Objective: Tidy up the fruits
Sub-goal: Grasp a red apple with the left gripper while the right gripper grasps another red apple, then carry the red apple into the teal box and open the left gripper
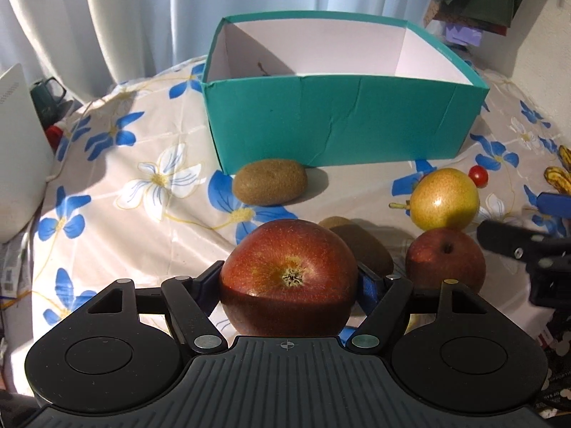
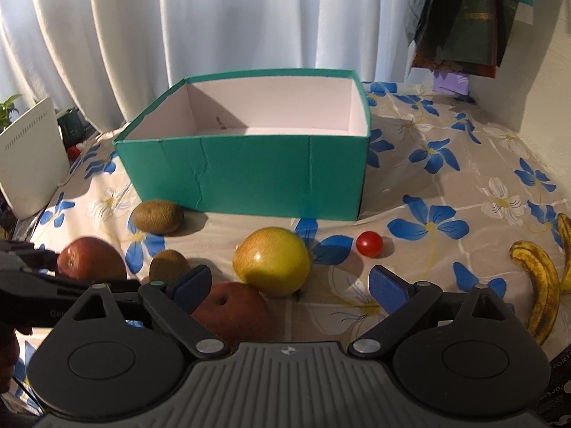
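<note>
Our left claw (image 1: 289, 285) pinches a dark red apple (image 1: 288, 276) between its blue pads, near the teal box (image 1: 339, 121) standing open on the flowered surface (image 2: 446, 185). Our right claw (image 2: 291, 287) hangs spread wide over a red pear (image 2: 232, 312) and a yellow-green pear (image 2: 272, 260), gripping nothing. Two kiwis (image 2: 157, 216) (image 2: 167, 265), a cherry tomato (image 2: 369, 244) and spotted bananas (image 2: 542, 285) lie loose nearby.

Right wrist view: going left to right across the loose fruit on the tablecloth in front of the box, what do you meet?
Red apple → kiwi by the box → yellow-green pear → cherry tomato → bananas. The second kiwi and the darker red fruit overlap others, so they are left out.
</note>
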`<action>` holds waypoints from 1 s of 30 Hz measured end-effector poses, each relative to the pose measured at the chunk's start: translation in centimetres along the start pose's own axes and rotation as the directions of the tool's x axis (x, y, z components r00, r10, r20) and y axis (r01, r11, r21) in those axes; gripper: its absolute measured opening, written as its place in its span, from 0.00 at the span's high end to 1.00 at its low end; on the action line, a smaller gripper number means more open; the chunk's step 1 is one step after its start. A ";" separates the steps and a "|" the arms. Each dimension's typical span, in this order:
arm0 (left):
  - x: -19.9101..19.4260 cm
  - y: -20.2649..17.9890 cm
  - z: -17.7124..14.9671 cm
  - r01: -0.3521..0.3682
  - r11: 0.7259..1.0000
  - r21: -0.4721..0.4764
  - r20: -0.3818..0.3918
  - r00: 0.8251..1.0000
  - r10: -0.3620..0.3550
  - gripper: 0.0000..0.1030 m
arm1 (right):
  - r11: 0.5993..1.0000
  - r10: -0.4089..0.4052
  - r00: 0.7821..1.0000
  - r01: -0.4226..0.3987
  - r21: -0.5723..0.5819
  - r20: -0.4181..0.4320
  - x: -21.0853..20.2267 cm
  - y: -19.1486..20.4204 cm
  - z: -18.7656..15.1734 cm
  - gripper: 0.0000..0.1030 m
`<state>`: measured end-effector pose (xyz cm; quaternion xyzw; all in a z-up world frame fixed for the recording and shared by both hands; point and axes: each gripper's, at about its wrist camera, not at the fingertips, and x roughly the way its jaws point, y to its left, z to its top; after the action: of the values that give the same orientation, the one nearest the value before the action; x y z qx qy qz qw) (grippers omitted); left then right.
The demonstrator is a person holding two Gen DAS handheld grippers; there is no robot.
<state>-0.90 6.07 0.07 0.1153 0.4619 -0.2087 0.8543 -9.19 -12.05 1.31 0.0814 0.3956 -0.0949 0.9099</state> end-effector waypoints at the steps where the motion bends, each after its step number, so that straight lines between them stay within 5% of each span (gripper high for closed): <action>1: -0.3 0.1 0.1 -0.001 1.000 -0.005 0.006 1.000 0.001 0.25 | 1.000 0.011 1.000 -0.012 -0.009 -0.010 0.1 0.3 -0.2 0.09; 17: -1.4 1.4 0.7 -0.013 0.999 -0.044 0.021 1.000 0.014 0.25 | 0.988 0.093 0.980 -0.113 -0.107 -0.178 5.1 3.5 -1.7 0.34; 30: -0.9 0.8 1.2 -0.010 0.999 -0.032 -0.001 1.000 0.010 0.25 | 0.985 0.068 0.984 -0.092 -0.148 -0.163 5.7 3.8 -2.2 0.35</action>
<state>-0.08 6.50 1.49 0.1041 0.4647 -0.1971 0.8569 -6.01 -8.54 -4.07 0.0336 0.4688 -0.0205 0.8824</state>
